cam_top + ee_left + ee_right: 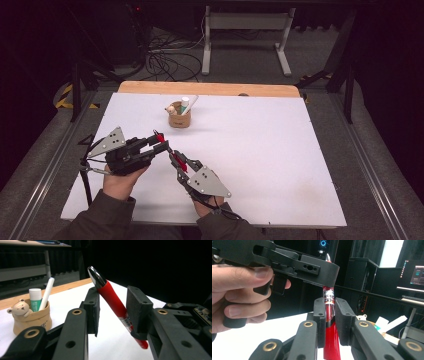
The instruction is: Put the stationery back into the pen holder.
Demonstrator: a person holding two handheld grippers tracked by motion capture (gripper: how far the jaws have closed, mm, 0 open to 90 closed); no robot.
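1. Red pen (pixel 112 300) was held in the air between the two grippers, above the near left part of the white worktop (pixel 260 150) and touching no surface.
2. Long axis: in the left gripper view the pen ran slantwise, its silver tip (pixel 96 277) up and away from the camera, its lower end down near the right gripper.
3. Right gripper (pixel 329 312): jaws drawn in tight on the clear labelled part of the barrel, one pad on each side; this grip carried the pen.
4. Left gripper (pixel 111 307): jaws stood either side of the red barrel. The right-hand pad (pixel 137 305) lay against the pen; a gap showed at the left-hand pad (pixel 92 307), so the pen was not yet clamped there.
5. Relation governing the coming move, as a judgement: the barrel crossed the left jaws at an angle, so further closing would pinch it above the right gripper's hold.
6. Both hands were equally near, the grippers meeting tip to tip in the high view (pixel 167 150).
7. Bear-faced holder (pixel 179 117), with a glue stick (pixel 35 298) and a white marker (pixel 47 292), stood well apart toward the far edge.
8. Room: dark, a wooden strip (pixel 210 88) beyond the worktop, cables (pixel 165 62) on the floor.
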